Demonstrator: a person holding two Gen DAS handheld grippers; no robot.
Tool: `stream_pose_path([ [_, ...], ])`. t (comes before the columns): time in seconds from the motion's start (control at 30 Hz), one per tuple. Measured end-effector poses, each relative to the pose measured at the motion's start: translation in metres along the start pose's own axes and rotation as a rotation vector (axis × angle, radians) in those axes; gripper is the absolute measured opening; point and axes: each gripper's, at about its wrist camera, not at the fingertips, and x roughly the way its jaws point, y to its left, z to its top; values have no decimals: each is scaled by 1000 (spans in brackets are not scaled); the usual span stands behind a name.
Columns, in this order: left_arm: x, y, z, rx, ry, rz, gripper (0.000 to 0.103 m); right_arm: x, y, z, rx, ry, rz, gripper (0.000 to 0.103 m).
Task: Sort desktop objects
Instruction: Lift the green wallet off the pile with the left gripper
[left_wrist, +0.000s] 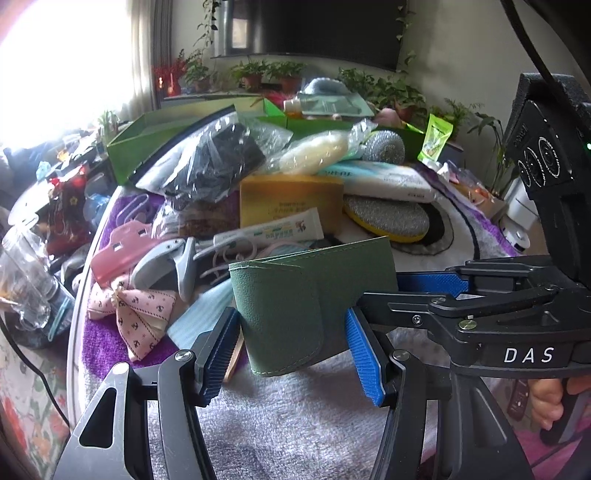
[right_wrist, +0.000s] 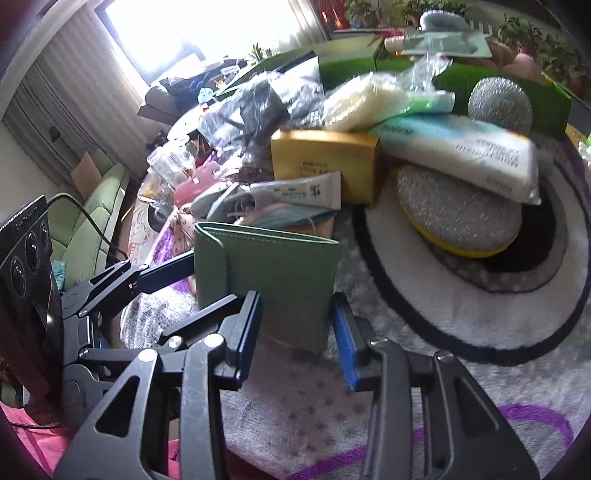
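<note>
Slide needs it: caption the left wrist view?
Both grippers flank an upright green wallet before cluttered household items.

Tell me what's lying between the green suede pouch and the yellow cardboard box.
In the right wrist view, a white tube and blue face masks lie between green suede pouch and yellow cardboard box.

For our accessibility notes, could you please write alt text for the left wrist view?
A green felt wallet stands upright between the blue-padded fingers of the left gripper, while the right gripper reaches in from the right. Behind lies a clutter of toiletries, including a yellow box and a tube.
</note>
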Motion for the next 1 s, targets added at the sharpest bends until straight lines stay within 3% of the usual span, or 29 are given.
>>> stream_pose_path([
  [0.63,-20,9,24,-38,-90,52,59,-17,22,26,-72,-71,28,39],
  [1.0,-52,20,39,-58,-165,140,59,-31,50,49,-159,-135,91,40],
])
